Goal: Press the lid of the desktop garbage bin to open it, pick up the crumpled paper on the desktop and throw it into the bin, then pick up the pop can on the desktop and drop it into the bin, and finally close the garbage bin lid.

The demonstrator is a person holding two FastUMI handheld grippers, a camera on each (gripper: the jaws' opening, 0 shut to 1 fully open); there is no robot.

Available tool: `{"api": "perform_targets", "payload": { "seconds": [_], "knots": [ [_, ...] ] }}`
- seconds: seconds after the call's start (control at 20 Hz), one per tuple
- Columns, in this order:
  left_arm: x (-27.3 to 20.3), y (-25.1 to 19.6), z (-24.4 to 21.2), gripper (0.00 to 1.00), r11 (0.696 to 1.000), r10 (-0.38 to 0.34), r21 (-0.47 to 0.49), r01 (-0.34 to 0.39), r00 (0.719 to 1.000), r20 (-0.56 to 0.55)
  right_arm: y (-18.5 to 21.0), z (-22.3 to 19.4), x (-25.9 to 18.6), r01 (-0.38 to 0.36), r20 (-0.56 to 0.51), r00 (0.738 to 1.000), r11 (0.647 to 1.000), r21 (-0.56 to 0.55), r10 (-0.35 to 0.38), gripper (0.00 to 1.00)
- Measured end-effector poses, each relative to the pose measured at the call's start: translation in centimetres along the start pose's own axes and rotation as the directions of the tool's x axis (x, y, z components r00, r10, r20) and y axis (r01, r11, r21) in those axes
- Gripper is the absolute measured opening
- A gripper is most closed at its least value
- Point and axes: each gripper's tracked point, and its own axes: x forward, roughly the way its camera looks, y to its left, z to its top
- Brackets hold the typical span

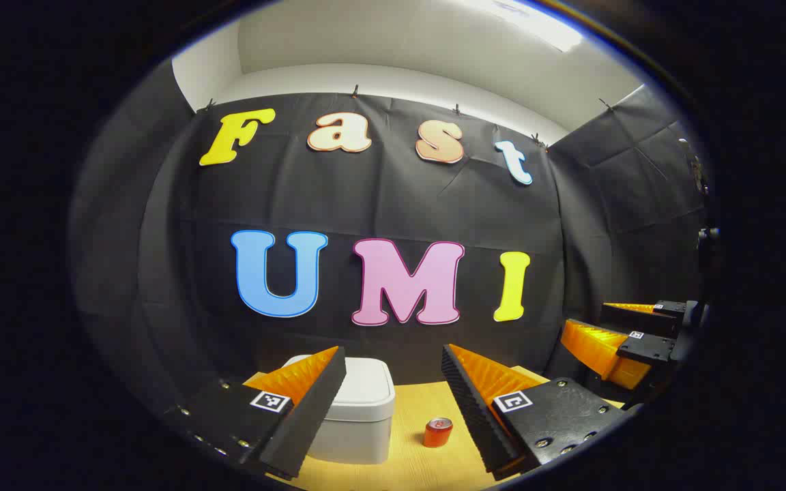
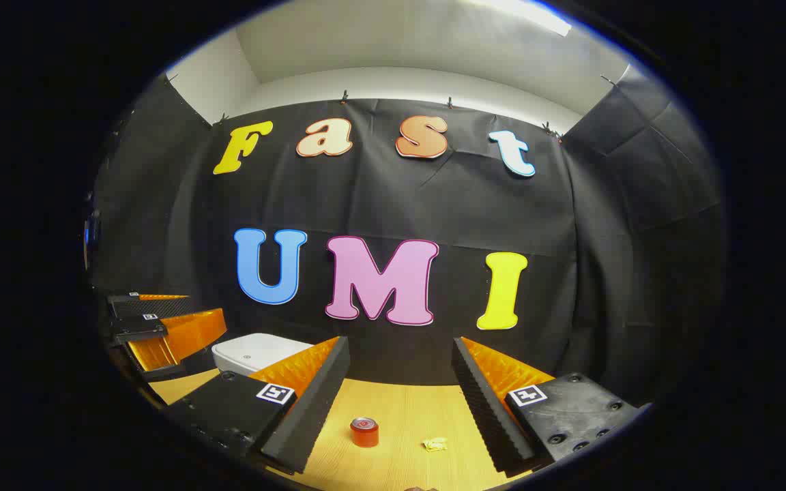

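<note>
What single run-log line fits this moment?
bin lid shut | can upright | paper on desk | left gripper, right gripper open, empty

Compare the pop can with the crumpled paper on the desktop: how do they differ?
The pop can is red and stands upright; the crumpled paper is pale yellow and lies low and flat. The pop can looks larger than the crumpled paper. Both rest untouched on the wooden desktop, apart from each other, between the open right gripper fingers.

Right tongs (image 2: pixel 400 402) wide open, holding nothing, up above the table (image 2: pixel 406 409). Red can (image 2: pixel 365 432) standing between the fingers, small paper ball (image 2: pixel 435 444) near its right. White bin (image 2: pixel 256 351) at left, lid down. Left tongs (image 2: pixel 161 327) past it.
</note>
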Motion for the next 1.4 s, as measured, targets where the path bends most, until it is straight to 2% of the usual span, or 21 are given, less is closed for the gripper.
{"api": "perform_targets", "payload": {
  "seconds": [0.45, 0.65, 0.75, 0.9, 1.0, 1.4],
  "knots": [
    [0.0, -0.1, 0.4, 0.93, 1.0, -0.015, -0.002, 0.015, 1.0, 0.005, 0.4, 0.8, -0.5, -0.007, 0.021, 1.0, 1.0, -0.014, 0.008, 0.97],
    [0.3, -0.5, 0.5, 0.93, 0.997, -0.027, -0.075, 0.025, 1.0, -0.013, 0.4, 0.5, -0.5, -0.001, 0.008, 1.0, 1.0, -0.015, 0.001, 0.97],
    [0.4, -0.2, 0.5, 0.93, 0.997, -0.025, -0.068, 0.024, 1.0, -0.013, 0.3, 0.5, -0.7, -0.001, 0.003, 1.0, 1.0, -0.015, 0.001, 0.97],
    [0.6, 1.0, 0.5, 0.93, 0.999, 0.004, -0.042, -0.004, 1.0, -0.009, 0.4, 0.6, -0.8, 0.0, 0.008, 1.0, 1.0, -0.018, 0.0, 0.97],
    [0.8, 1.5, 0.1, 0.93, 0.998, 0.024, -0.058, -0.025, 1.0, -0.012, 0.7, 0.3, -0.8, -0.004, -0.005, 1.0, 1.0, -0.015, 0.004, 0.97],
    [2.3, 4.0, -0.4, 0.93, 0.997, 0.057, -0.049, -0.058, 0.998, -0.035, 1.3, 0.2, -1.0, -0.016, -0.014, 1.0, 1.0, -0.022, 0.016, 0.97]
  ]
}}
